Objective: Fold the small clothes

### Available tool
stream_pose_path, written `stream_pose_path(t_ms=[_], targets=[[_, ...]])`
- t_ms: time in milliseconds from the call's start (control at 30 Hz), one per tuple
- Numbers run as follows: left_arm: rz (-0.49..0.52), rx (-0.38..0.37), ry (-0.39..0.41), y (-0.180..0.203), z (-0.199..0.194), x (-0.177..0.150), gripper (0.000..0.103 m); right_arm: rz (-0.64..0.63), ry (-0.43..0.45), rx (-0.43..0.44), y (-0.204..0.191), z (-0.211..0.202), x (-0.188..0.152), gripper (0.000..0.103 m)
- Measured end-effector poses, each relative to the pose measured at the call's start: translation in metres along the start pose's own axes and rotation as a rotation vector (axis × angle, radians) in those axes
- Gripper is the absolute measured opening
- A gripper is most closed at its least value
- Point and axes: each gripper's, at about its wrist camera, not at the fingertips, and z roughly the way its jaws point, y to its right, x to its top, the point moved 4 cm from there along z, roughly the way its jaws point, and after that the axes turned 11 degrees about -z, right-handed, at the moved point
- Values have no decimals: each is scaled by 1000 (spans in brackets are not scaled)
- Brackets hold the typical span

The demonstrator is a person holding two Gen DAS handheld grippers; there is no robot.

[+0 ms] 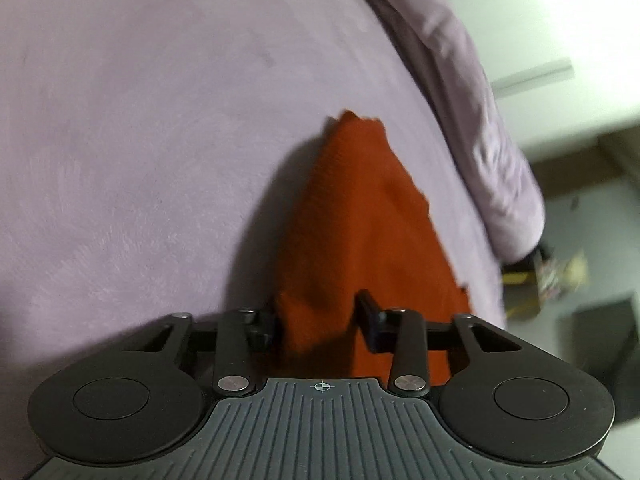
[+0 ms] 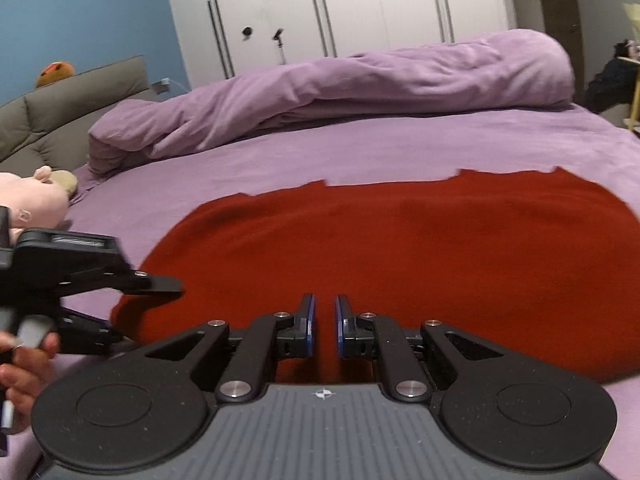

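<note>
While the red garment (image 2: 400,264) lies spread on the purple bed sheet (image 2: 360,148), the left gripper (image 1: 320,320) comes in rolled sideways, jaws clamped on a bunched fold at the cloth's left edge. Right gripper (image 2: 325,322) hovers tilted down over the near edge, jaws nearly together with nothing between them.

You see a red cloth (image 2: 400,248), matt and finely knitted, on a soft, brushed lilac sheet (image 1: 160,120). Your right gripper (image 2: 325,328) is matt black plastic with bright metal pins and a ribbed grey base. The wardrobe doors (image 2: 360,8) are smooth white.
</note>
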Motion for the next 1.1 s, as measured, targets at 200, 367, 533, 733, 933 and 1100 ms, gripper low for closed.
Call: stream_pose_path(t_ms=[200, 367, 533, 733, 933, 1100], targets=[[-41, -36, 7, -6, 2, 4, 25, -29, -51, 33, -14, 32, -7, 8], [-11, -27, 21, 4, -5, 4, 21, -19, -45, 48, -12, 18, 0, 8], [121, -7, 52, 31, -20, 0, 19, -9, -40, 57, 7, -8, -13, 5], [316, 28, 111, 82, -31, -25, 17, 116, 57, -32, 58, -55, -14, 6], [635, 23, 67, 160, -10, -102, 17, 210, 127, -127, 103, -86, -19, 6], [778, 58, -66, 176, 52, -172, 15, 268, 135, -166, 128, -102, -29, 6]])
